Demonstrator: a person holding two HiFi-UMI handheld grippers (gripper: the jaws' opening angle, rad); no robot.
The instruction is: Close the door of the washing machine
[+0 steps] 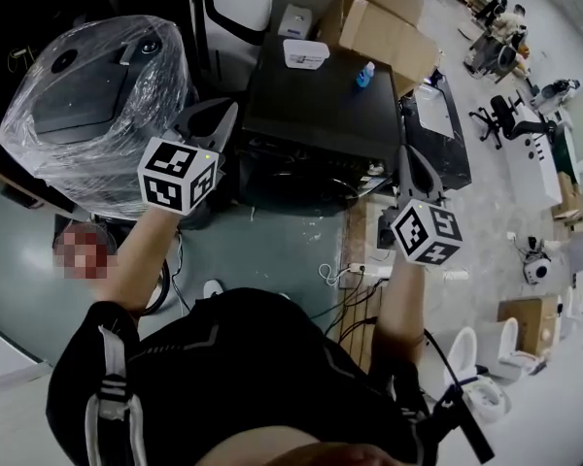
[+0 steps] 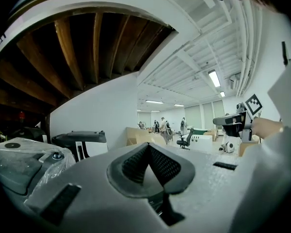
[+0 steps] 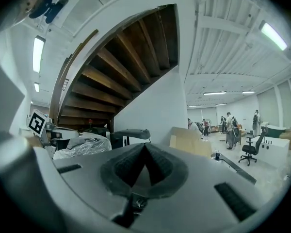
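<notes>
Head view: you hold both grippers out ahead, level and well apart. The left gripper (image 1: 223, 113) lies just beside a plastic-wrapped machine (image 1: 87, 95), and its marker cube (image 1: 178, 175) faces up toward you. The right gripper (image 1: 409, 158) lies at the other side, its marker cube (image 1: 426, 233) above the floor near a white power strip (image 1: 364, 272).

Between the two tips stands the dark box-shaped unit (image 1: 321, 115), the likeliest washing machine here. Its front is in shadow, so its door cannot be made out. A white container (image 1: 306, 54) and a small blue bottle (image 1: 365, 74) rest on its top, and cardboard boxes (image 1: 384, 17) are stacked behind it.

Left gripper view: your left gripper (image 2: 148, 147) has its jaws together, ribbed pads (image 2: 131, 164) meeting at the tip with nothing between them.

Right gripper view: your right gripper (image 3: 144, 146) is likewise closed and empty. The wooden underside of a staircase (image 3: 121, 67) rises above it, and an open hall with an office chair (image 3: 252, 152) lies beyond.
</notes>
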